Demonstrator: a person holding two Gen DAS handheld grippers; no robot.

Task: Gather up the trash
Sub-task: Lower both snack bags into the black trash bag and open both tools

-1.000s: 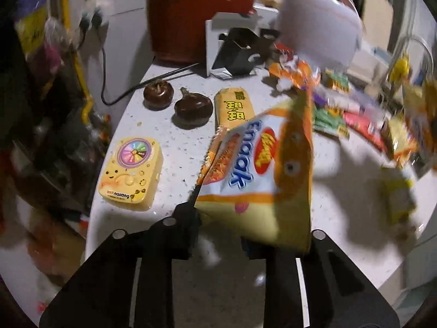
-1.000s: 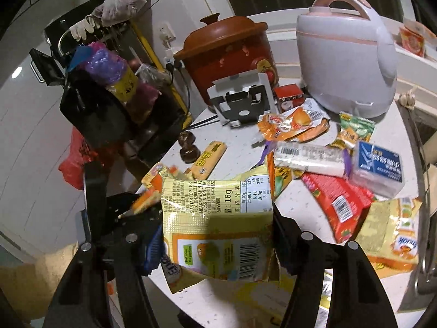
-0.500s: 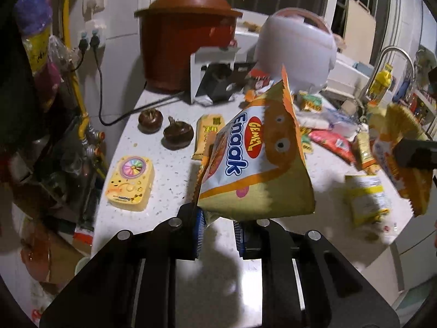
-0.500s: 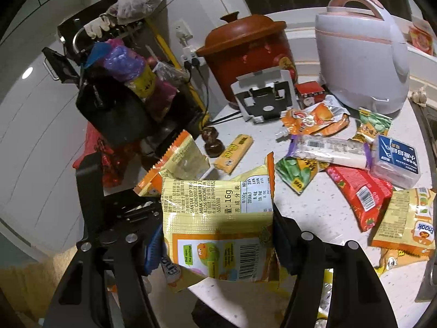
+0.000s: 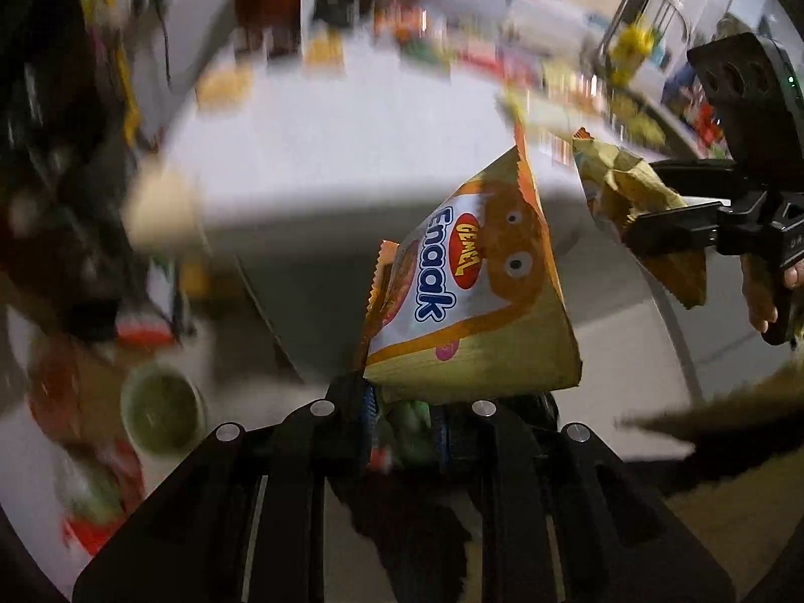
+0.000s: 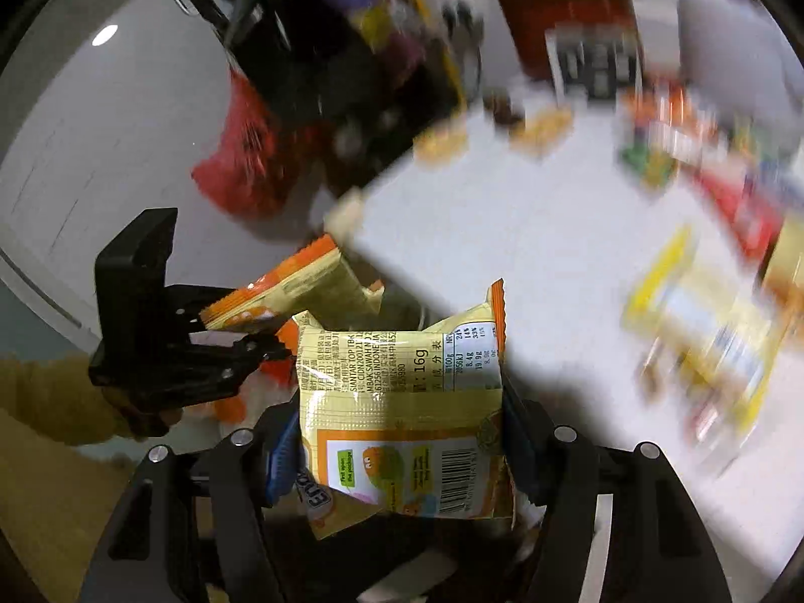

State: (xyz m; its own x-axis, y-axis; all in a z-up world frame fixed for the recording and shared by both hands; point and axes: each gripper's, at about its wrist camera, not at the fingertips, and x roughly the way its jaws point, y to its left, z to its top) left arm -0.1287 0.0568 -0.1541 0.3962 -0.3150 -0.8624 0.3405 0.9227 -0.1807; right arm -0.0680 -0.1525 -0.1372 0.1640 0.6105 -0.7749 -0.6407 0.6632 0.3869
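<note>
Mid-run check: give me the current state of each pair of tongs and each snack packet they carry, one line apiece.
left tongs: shut on the Enaak packet, off the counter's edge.
Enaak packet: pinched at its bottom corner, standing up above the tongs.
right tongs: shut on the yellow packet.
yellow packet: held across its width, back label facing the camera.
counter: littered with wrappers, blurred.

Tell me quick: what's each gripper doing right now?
Left gripper: closed on an Enaak snack packet.
Right gripper: closed on a yellow snack packet, label side showing.
</note>
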